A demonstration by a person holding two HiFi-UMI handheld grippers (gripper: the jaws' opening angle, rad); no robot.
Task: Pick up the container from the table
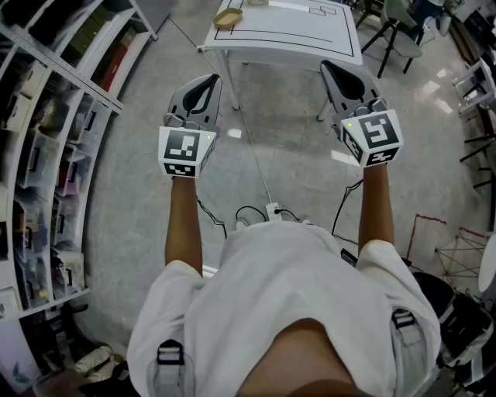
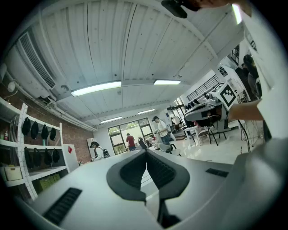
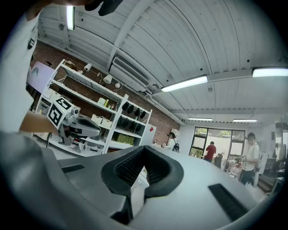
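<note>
left gripper (image 1: 203, 87), right gripper (image 1: 342, 77) both closed, empty — over grey floor (image 1: 298, 167); tan container (image 1: 228, 17) on white table (image 1: 310, 35) ahead; shelves (image 1: 46, 155) left

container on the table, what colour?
Tan, yellowish-brown. The container shows best in the head view, on the white table.

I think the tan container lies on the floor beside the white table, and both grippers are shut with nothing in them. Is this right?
Not quite: the head view shows the tan container on the white table, near its left edge, not on the floor. The left gripper and right gripper are indeed shut and empty.
</note>
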